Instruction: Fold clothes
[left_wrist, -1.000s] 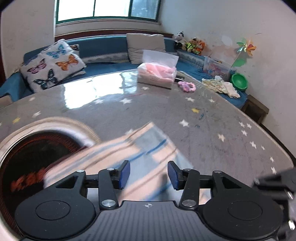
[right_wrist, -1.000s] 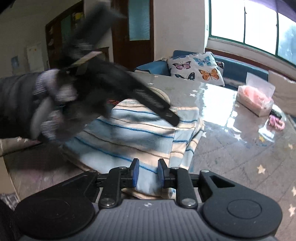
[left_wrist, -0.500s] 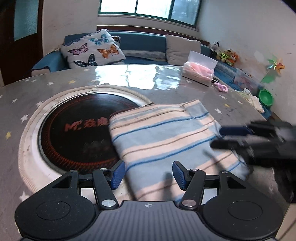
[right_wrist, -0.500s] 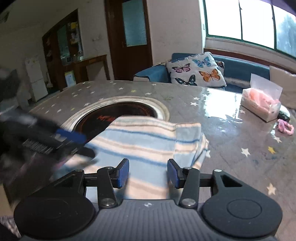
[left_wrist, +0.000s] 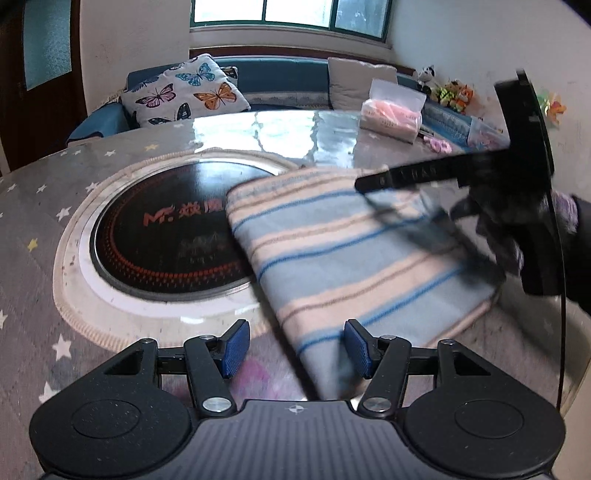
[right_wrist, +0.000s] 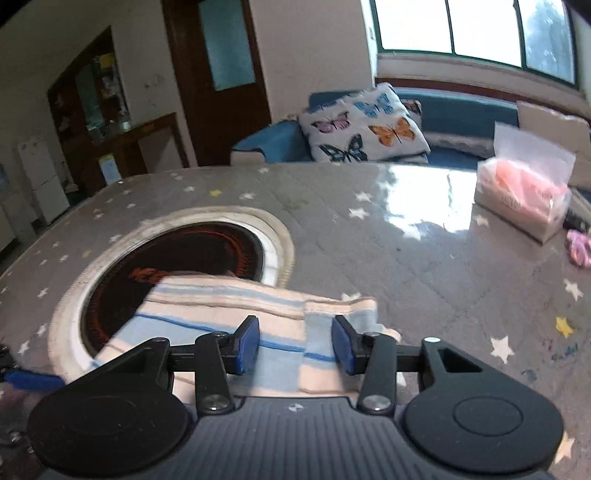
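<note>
A star-patterned tabletop (left_wrist: 44, 221) carries a folded striped cloth (left_wrist: 351, 258) partly over its inset burner (left_wrist: 166, 229). The left gripper (left_wrist: 295, 349) and right gripper (right_wrist: 295, 345) both gape wide, empty, above the cloth's near edge.

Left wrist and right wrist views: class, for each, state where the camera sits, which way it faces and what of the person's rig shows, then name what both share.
Left wrist: sits behind the open left tongs, facing the window across the striped cloth; right tongs enter at right.
Right wrist: sits behind the open right tongs, facing the door and sofa.
Shared: striped cloth, round cooktop, butterfly cushion, tissue pack.
</note>
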